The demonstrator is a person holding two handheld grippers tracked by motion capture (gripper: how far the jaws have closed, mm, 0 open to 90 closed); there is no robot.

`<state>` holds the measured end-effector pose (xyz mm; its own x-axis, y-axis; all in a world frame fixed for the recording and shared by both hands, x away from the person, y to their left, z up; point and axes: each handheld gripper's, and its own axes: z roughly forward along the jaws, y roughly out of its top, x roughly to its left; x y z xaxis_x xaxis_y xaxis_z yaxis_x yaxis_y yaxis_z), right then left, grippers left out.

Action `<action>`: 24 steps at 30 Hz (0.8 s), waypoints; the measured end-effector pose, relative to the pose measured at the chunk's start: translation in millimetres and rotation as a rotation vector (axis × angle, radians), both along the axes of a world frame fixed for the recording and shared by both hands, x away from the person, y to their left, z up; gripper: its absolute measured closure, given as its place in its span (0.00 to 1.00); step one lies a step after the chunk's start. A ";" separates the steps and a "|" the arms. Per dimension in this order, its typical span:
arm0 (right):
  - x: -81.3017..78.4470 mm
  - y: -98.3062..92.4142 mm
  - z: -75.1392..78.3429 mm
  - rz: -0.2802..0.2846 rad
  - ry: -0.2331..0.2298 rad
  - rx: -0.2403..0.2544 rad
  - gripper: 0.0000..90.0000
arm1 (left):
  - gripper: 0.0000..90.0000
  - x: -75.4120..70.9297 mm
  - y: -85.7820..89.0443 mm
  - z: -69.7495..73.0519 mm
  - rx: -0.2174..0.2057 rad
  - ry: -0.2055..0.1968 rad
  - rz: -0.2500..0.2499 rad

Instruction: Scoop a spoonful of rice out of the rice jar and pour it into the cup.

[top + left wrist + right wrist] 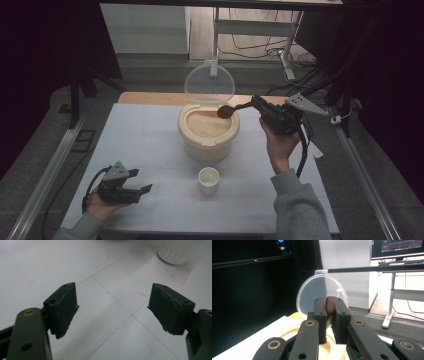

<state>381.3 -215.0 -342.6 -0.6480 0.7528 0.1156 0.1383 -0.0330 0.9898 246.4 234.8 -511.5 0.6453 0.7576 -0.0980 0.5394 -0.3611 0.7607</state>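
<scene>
High view, nearest edge first: the left gripper rests in the person's left hand on the white table at the near left corner, jaws spread wide with nothing between them. Left gripper view confirms this, showing the two black pads well apart over bare tabletop marked with thin grid lines and faint red scribbles, and the ribbed base of the small white cup at the upper right. In the high view that cup stands upright near the table's middle, just in front of the cream container, which is open and filled with pale grain. Its clear round lid stands raised at the far side. The right gripper, held in the right hand, is clamped on the handle of a brown spoon, whose bowl hangs over the container's right rim. Right gripper view shows what the overhead cannot: the jaws pressed tight on the spoon seen edge-on, with the lid directly behind.
</scene>
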 end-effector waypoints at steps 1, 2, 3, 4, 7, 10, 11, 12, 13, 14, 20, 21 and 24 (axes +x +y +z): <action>0.1 0.5 0.2 -0.003 -0.002 -0.008 0.92 | 0.25 0.0 -0.1 -0.3 -0.001 -0.001 0.000; 0.2 1.2 0.3 -0.006 -0.005 -0.018 0.92 | 0.25 0.1 -0.1 -0.5 0.001 0.000 -0.001; 0.2 2.1 0.3 -0.012 -0.008 -0.032 0.92 | 0.25 0.1 -0.4 -0.7 0.002 0.000 -0.001; 0.3 3.0 0.2 -0.014 -0.010 -0.044 0.92 | 0.25 0.2 -0.5 -0.9 0.003 0.001 -0.002; 1.1 7.1 -1.2 -0.019 -0.013 -0.071 0.92 | 0.25 0.3 -0.7 -1.2 0.005 0.002 -0.002; 1.1 12.7 -3.1 -0.022 -0.017 -0.113 0.92 | 0.25 0.0 -0.5 -1.6 0.005 0.003 0.001; 0.8 14.8 -3.6 -0.025 -0.022 -0.128 0.92 | 0.25 0.0 -0.5 -1.7 0.006 0.003 0.001; 0.4 16.2 -4.0 -0.025 -0.025 -0.141 0.92 | 0.25 0.0 -0.6 -1.8 0.006 0.003 0.000; 0.3 17.7 -4.5 -0.027 -0.028 -0.150 0.92 | 0.25 0.0 -0.8 -1.9 0.007 0.003 0.000; 0.3 19.0 -5.1 -0.030 -0.026 -0.159 0.92 | 0.25 0.1 -1.0 -1.9 0.008 0.003 -0.002; 2.0 26.6 -12.8 -0.037 -0.013 -0.209 0.92 | 0.25 0.0 -1.7 -2.5 0.014 0.003 -0.006; 2.7 27.3 -14.3 -0.036 -0.007 -0.209 0.92 | 0.25 0.0 -1.7 -2.5 0.014 0.003 -0.006; 5.5 29.5 -18.9 -0.033 0.012 -0.211 0.92 | 0.25 -0.1 -1.7 -2.6 0.015 0.003 -0.005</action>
